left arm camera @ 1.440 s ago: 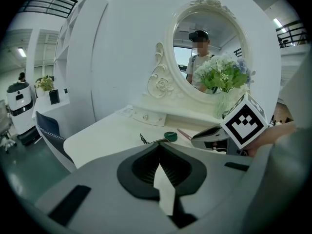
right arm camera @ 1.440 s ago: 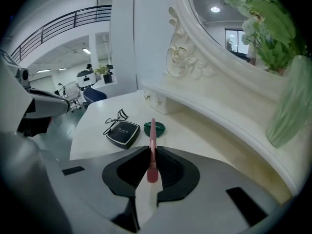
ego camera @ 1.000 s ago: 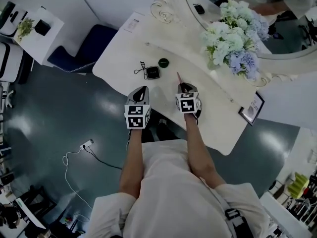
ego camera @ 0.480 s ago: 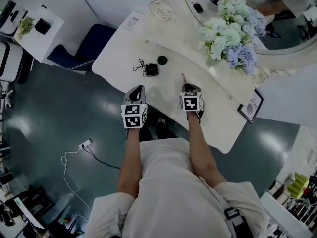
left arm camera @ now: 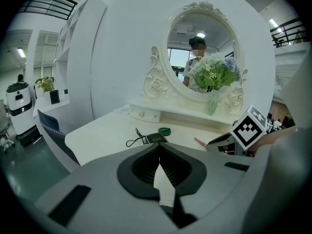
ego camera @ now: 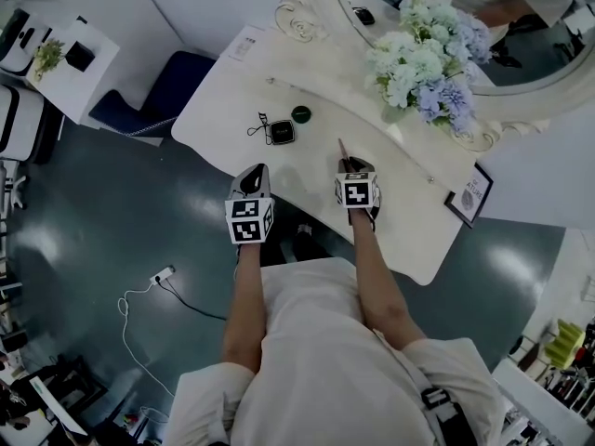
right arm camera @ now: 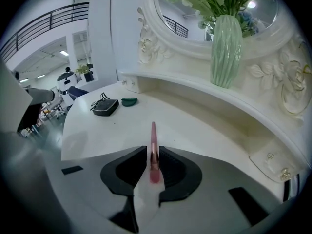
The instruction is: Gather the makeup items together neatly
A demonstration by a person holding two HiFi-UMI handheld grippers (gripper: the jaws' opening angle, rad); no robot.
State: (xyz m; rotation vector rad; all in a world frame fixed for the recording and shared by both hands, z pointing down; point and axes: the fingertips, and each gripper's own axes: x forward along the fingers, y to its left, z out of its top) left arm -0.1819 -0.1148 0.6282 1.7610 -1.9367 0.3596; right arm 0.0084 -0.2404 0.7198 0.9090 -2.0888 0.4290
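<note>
On the desk [ego camera: 409, 221], your left gripper [left arm camera: 159, 146] has its fingers closed on nothing. The fingers of your right gripper [right arm camera: 153, 150] have just been opening and sit narrow and loose around the pink makeup pencil [right arm camera: 153, 133], well apart from the black compact [ego camera: 283, 132]. Released here, it may roll away.

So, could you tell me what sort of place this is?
Probably a dressing corner in a showroom-like hall: a white vanity table, an ornate oval mirror, a vase of flowers.
</note>
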